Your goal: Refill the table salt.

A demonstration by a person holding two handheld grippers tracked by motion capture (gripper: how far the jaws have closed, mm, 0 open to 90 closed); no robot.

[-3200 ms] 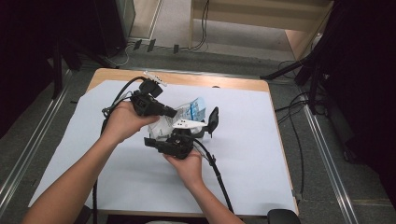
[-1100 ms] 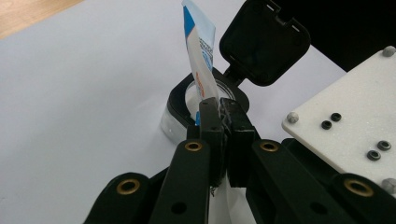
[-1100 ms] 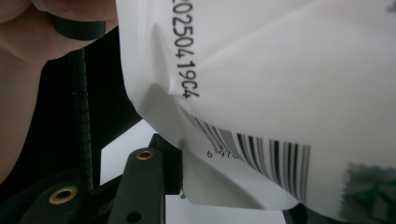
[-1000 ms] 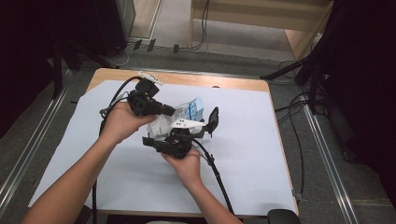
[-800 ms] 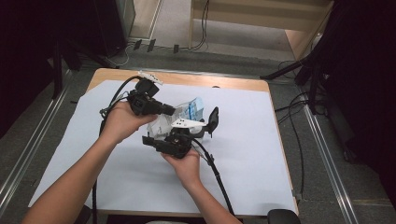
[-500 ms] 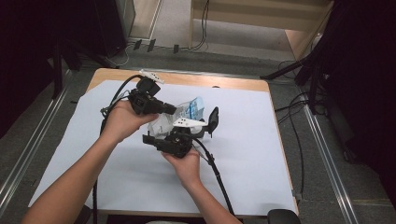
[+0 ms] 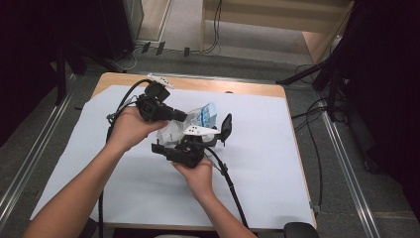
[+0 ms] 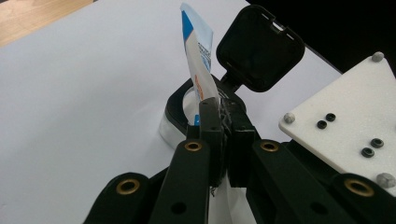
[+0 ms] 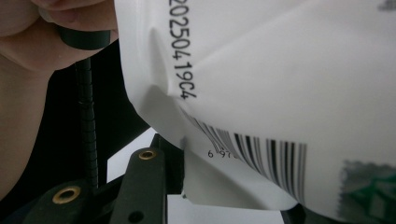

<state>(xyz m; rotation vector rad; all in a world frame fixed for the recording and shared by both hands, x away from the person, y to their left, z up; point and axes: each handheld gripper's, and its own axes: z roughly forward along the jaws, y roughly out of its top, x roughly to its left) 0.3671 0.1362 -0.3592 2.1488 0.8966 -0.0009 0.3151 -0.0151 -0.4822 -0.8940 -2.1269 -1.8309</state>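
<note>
- Paper sheet [image 7: 277,163] lies on the table [image 7: 237,88].
- Packet [image 7: 204,115] sits near the middle, between both grippers.
- Left gripper [image 7: 171,115] is left of the packet.
- Right gripper [image 7: 185,144] is in front of it.
- Open lid [image 7: 226,127] stands right of the packet.

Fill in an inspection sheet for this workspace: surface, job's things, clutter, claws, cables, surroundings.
Surface: white paper sheet covering a wooden table.
Job's things: white wipes pack with barcode; its black flip lid open; blue-and-white seal tab standing up from the opening.
Clutter: nothing seen.
Claws: left claw shut on the seal tab; right claw shut on the wipes pack.
Cables: a black cable trails from each claw; floor cables at right.
Surroundings: grey floor; wooden furniture beyond the table.
</note>
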